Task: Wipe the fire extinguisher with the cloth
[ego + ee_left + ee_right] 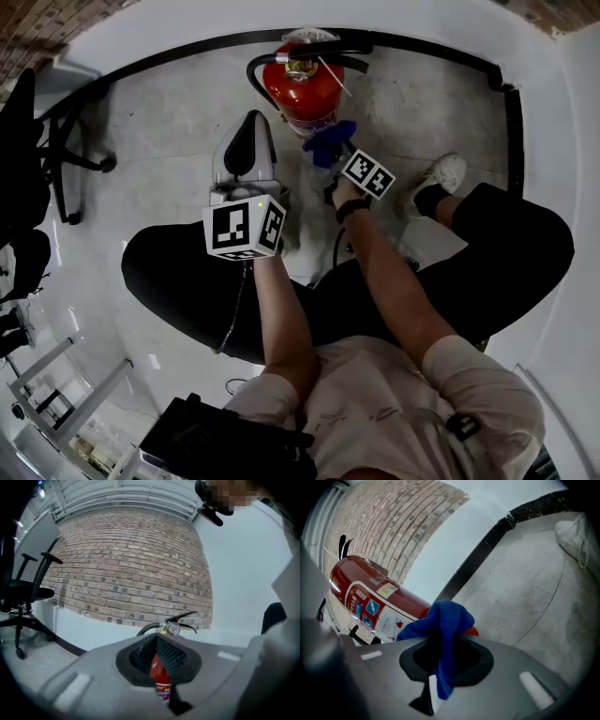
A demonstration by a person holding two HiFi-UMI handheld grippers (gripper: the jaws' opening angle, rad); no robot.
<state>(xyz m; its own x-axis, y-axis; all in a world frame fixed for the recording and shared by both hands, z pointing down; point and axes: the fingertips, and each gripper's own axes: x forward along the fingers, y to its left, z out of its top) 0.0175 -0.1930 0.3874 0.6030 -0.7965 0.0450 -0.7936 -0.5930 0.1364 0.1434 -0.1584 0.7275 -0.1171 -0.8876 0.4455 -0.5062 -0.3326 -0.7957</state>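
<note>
My right gripper (335,153) is squeezed tight on the blue cloth (328,143). In the right gripper view, the cloth (446,620) bunches up in a fat lump past my jaws, and a thin bit hangs down between them.

The red fire extinguisher (302,89) stands on the gray floor (159,112) at the top middle of the head view, close to the white wall. Its black hose (255,70) curls off its left side. The cloth sits at the lower right side of the red can and seems to touch it there. In the right gripper view, the fire extinguisher (370,599) fills the left side, tipped over in the frame, with its white label facing me.

My left gripper (251,122) is near the middle of the head view, to the lower left of the red can and not touching it. Its jaws are pulled together at the tips and hold nothing. In the left gripper view, I can see the fire extinguisher (161,677) through a thin gap lower down. A brick wall (126,569) is behind it, and a black chair (26,592) is at the left edge. A white shoe (442,174) is at the right in the head view.
</note>
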